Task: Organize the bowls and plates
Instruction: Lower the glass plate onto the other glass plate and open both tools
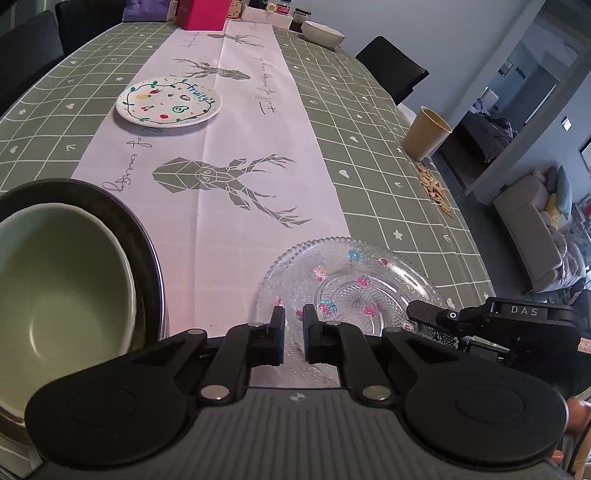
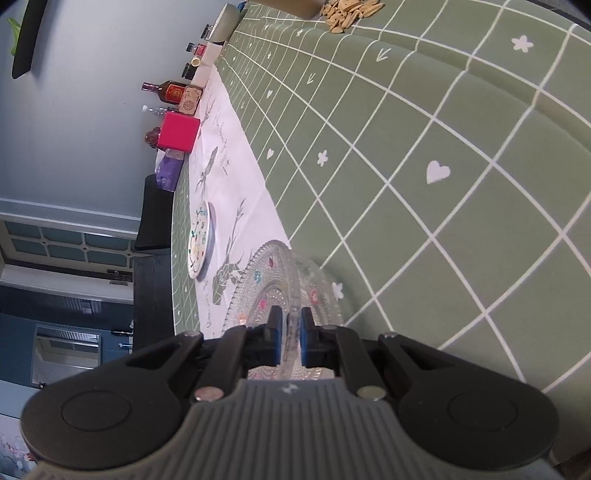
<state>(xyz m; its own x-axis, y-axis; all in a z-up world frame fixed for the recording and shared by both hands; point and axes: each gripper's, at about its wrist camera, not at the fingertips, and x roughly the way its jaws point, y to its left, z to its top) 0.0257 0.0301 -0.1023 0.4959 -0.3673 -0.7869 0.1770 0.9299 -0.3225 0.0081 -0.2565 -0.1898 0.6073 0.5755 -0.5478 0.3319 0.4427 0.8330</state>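
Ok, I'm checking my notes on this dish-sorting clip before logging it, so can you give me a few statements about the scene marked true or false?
1. The right gripper has its fingers on either side of the rim of the clear glass plate. True.
2. The green bowl sits directly on the tablecloth. False: it sits inside a dark round pan.
3. The left gripper holds the fruit-pattern plate. False: that plate lies far up the white runner, untouched, with nothing seen between the left fingers.
4. A tan paper cup stands near the table's right edge. True.
5. The white bowl is stacked in the green bowl. False: it sits alone at the far end.
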